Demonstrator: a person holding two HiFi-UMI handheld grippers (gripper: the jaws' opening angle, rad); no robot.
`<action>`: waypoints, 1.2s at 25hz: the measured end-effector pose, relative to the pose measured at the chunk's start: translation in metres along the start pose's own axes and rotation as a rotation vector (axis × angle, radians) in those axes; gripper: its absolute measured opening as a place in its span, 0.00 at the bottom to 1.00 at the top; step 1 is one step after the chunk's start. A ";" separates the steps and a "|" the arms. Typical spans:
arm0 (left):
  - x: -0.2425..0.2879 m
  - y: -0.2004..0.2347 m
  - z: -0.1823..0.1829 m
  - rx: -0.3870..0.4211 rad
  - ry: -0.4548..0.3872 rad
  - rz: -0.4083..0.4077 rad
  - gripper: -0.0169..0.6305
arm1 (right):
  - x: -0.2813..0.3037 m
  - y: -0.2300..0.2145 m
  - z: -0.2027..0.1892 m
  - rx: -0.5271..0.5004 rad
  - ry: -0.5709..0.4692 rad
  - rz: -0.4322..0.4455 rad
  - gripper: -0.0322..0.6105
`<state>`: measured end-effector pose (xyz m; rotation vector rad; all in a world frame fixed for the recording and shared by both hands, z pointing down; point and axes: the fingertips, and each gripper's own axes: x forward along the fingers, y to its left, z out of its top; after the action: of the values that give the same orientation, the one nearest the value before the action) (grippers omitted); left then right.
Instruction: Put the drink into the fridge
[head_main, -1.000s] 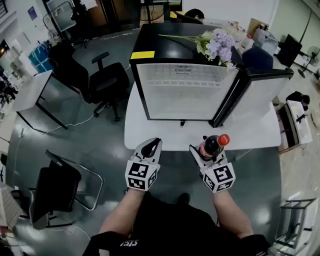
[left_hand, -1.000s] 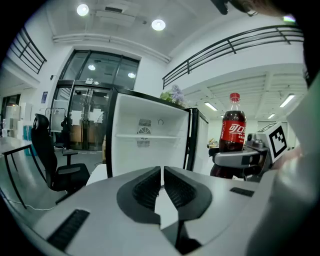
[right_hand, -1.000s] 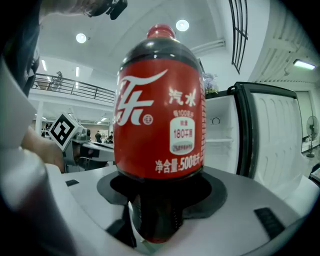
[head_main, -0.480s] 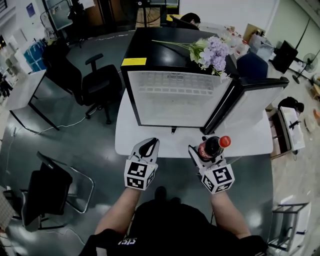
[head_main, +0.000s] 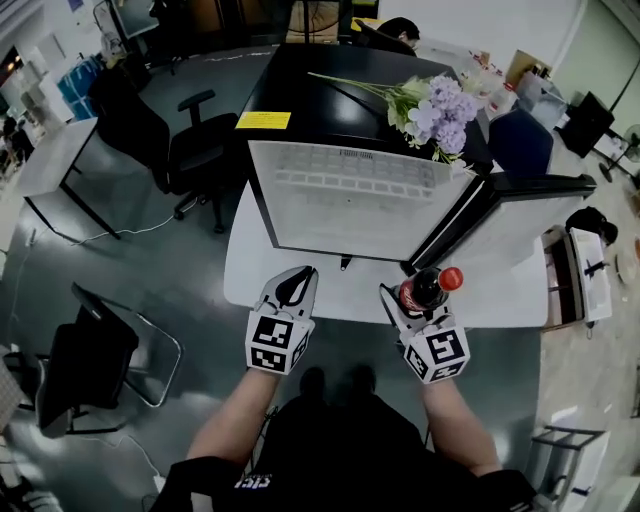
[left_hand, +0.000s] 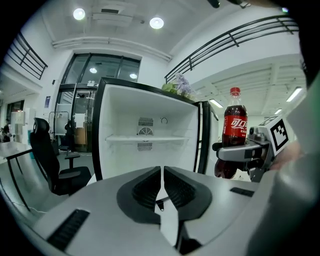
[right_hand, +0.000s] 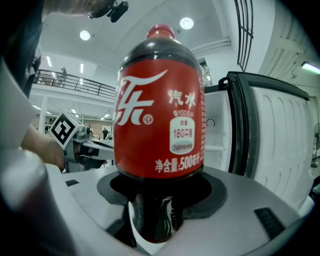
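- Your right gripper (right_hand: 155, 200) has its jaws spread wide and clamped on the lower body of the bottle (right_hand: 157, 110), below the red label. The bottle stands upright with its red cap on top.
- The bottle looks full of dark drink, so expect it to be fairly heavy for its size. Most of that weight sits above your grip, so it will probably want to tip if you swing it.
- Its plastic wall is smooth and rounded and likely gives a little. Squeeze firmly but don't crush it. The ribbed lower part you hold now seems a better place than the slick label band.
- The cap appears to be on, so spilling is unlikely, though jolts would fizz it up.
- Your left gripper (left_hand: 162, 187) has its jaws almost together with nothing between them. It hangs just beside the right one.
- Both grippers are over the near edge of the white table (head_main: 250, 280), in front of the fridge (head_main: 350, 200). The bottle is not inside yet.
- The fridge door (head_main: 520, 195) stands open on the right, close to the bottle, so mind its edge.
- A white shelf (left_hand: 145, 139) crosses the inside of the fridge. Pick a flat spot where the bottle can stand.
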<state>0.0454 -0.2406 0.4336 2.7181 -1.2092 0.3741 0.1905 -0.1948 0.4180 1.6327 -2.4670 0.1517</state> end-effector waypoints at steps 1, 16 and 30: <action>0.003 -0.003 0.000 -0.012 0.002 0.018 0.08 | 0.001 -0.004 -0.002 -0.010 0.006 0.022 0.47; 0.016 -0.017 -0.001 -0.082 -0.016 0.138 0.08 | 0.017 -0.031 -0.032 -0.061 0.061 0.142 0.47; -0.003 0.011 -0.054 -0.090 -0.011 0.131 0.08 | 0.050 -0.016 -0.063 -0.108 0.080 0.074 0.47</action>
<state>0.0263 -0.2339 0.4848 2.5765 -1.3769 0.3115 0.1917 -0.2341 0.4895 1.4646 -2.4317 0.0903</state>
